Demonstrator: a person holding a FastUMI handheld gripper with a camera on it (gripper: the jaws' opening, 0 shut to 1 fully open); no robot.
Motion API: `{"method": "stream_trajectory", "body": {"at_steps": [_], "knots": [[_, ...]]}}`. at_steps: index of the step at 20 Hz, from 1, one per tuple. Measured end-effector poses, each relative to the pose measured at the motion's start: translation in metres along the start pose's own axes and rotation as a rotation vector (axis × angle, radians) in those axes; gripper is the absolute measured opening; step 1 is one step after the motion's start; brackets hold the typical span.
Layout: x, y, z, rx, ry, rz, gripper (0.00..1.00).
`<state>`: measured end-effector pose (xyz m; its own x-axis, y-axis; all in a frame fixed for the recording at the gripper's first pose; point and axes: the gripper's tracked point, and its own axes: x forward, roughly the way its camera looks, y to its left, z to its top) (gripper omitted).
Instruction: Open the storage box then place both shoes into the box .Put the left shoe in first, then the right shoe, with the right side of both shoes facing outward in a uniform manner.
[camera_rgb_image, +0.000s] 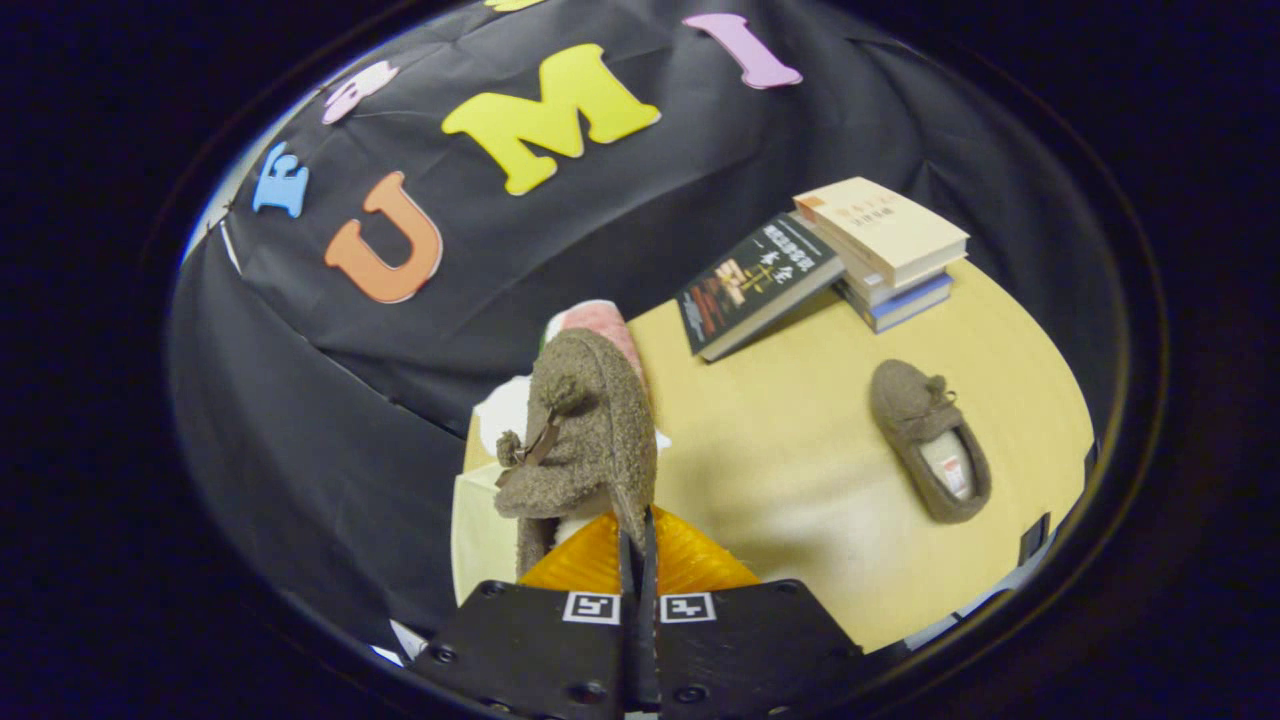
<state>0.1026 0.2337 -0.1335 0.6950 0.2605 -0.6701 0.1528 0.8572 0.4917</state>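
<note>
First shoe held, ready for the box.
Gripper (640, 540) fingers are closed on the rim of one shoe (585, 430), lifted above the table (800, 480); the other shoe (930, 440) lies well apart. Next: lower it in, right side outward.

I have the gripper (638, 560) pinched nearly closed, and both fingers clamp the edge of a fuzzy brown shoe (580, 430). The shoe stands up just ahead of the fingers, its small pom-pom tie facing me, lifted clear of the table (800, 470). Right behind and below it I see a pale box (480, 530), with something pink and white just beyond the shoe's top; I cannot tell what that is. Off to the right of the fingers, well apart, the second brown shoe (930, 440) lies flat on the wood with its opening up. Beyond it sits a stack of books (885, 250), with a dark book (755, 285) leaning against the stack.
</note>
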Motion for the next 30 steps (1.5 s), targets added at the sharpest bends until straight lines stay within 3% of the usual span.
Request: {"method": "stream_trajectory", "body": {"at_steps": [4, 8, 14, 19, 25, 27, 30], "knots": [[0.022, 0.088, -0.022, -0.041, 0.010, 0.043, 0.00], [0.071, 0.127, -0.073, -0.043, 0.099, 0.030, 0.00], [0.120, 0.121, -0.145, -0.031, 0.238, -0.081, 0.00], [0.158, 0.109, -0.175, -0.020, 0.310, -0.160, 0.00], [0.186, 0.107, -0.192, -0.015, 0.374, -0.173, 0.00], [0.191, 0.113, -0.195, -0.028, 0.368, -0.141, 0.15], [0.183, 0.122, -0.189, -0.063, 0.350, -0.108, 0.47]]}}
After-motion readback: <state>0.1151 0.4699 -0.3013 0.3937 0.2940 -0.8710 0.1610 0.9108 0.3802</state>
